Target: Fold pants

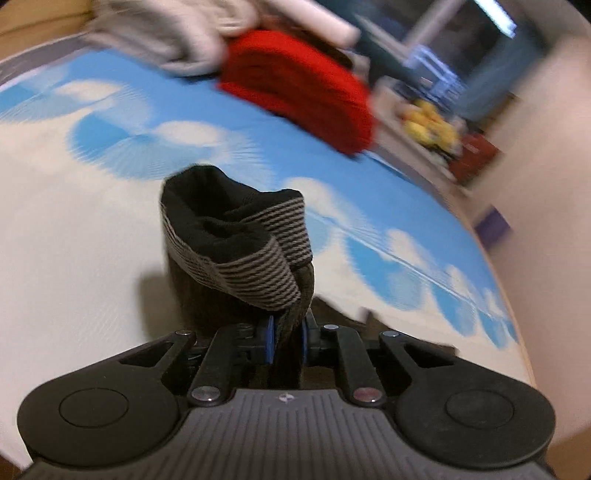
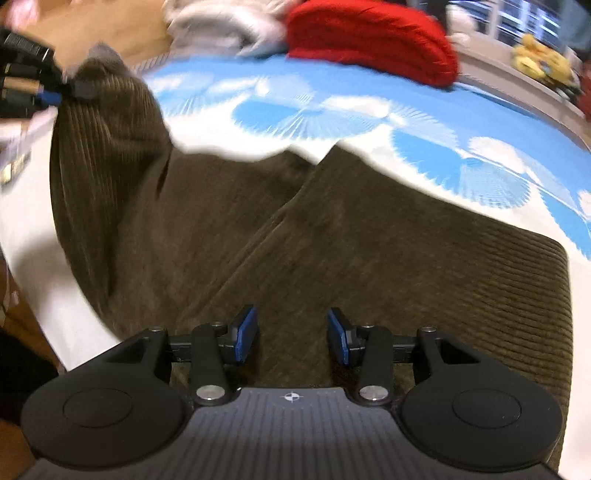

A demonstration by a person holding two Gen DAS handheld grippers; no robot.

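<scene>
A bed sheet (image 1: 92, 229) printed with blue fan shapes and white clouds covers the bed. At its far side lies a red knitted garment (image 1: 299, 88), and just beside it a heap of pale grey and white clothes (image 1: 177, 40); whether the two touch is lost in blur. Beyond the bed, a ledge carries yellow soft toys (image 2: 543, 61), with a window (image 2: 532, 18) behind.
</scene>
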